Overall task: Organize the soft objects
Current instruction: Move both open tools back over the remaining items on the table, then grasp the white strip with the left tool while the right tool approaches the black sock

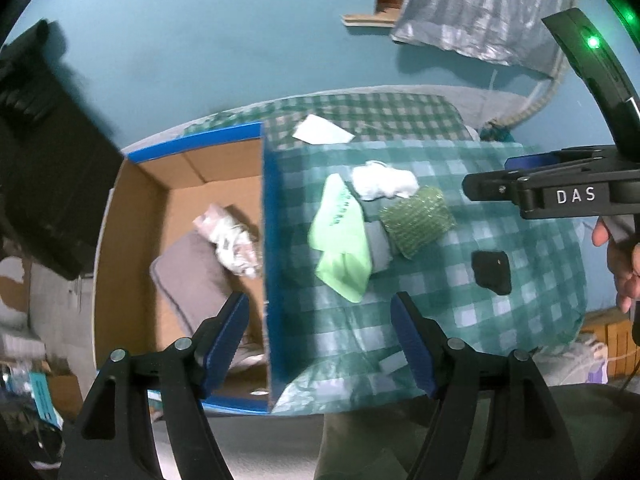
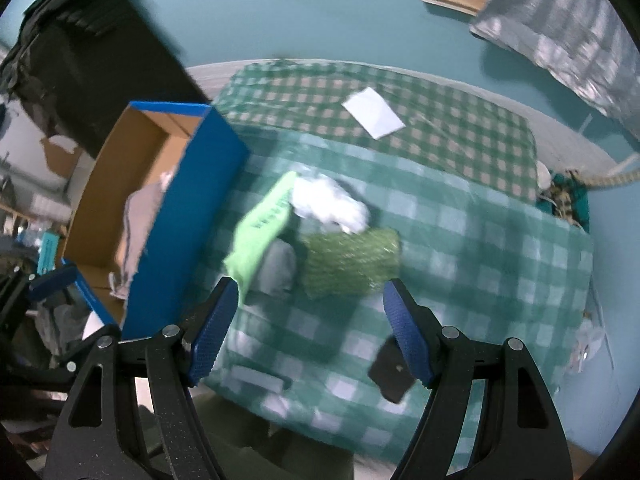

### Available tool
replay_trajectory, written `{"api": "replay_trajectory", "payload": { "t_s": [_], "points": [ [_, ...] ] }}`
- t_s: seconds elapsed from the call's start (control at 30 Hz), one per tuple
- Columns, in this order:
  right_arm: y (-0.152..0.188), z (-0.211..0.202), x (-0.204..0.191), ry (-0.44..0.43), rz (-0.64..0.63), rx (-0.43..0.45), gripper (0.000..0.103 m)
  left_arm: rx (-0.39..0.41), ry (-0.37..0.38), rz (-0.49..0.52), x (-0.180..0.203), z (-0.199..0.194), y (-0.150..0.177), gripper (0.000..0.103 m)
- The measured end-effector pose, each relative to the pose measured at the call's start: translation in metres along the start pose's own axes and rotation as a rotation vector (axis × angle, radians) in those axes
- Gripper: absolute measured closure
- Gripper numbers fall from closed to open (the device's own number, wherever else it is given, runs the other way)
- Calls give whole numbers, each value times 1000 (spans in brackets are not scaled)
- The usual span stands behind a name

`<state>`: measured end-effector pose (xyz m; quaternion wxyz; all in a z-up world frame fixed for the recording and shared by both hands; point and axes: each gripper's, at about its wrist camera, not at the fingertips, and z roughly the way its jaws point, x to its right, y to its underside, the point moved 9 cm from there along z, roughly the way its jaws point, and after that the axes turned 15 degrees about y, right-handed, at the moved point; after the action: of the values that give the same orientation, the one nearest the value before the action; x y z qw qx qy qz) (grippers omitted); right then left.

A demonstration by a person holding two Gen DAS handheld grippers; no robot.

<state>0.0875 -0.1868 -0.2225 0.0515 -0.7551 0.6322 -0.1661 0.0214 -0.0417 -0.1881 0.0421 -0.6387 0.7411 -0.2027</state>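
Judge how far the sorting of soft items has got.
Done: a grey cloth and white crumpled plastic lie in the cardboard box. In hand: nothing; both hand-held grippers are open. Left on the checked cloth: light green bag, white wad, green scrubber.

box wall (image 1: 276, 264) beside soft pile (image 1: 376, 220)

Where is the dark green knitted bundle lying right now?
In both wrist views the dark green knitted bundle lies on the checked cloth, right of the cardboard box, just below the white crumpled item and beside the light green cloth.
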Motion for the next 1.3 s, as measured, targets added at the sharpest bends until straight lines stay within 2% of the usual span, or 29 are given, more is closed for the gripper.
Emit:
{"api": "replay_trajectory", "payload": {
  "t_s": [0.33,0.67,1.03,1.3],
  "points": [
    [32,12,44,35,93,-48,27,-55,39,106,29,23,4,27],
    [69,44,63,57,145,-118,27,-140,164,209,59,59,29,24],
    [100,74,74,60,184,-182,27,-262,184,401,84,107,73,24],
    [107,80,70,59,177,-197,27,-320,179,436,83,138,95,24]
  ]
}}
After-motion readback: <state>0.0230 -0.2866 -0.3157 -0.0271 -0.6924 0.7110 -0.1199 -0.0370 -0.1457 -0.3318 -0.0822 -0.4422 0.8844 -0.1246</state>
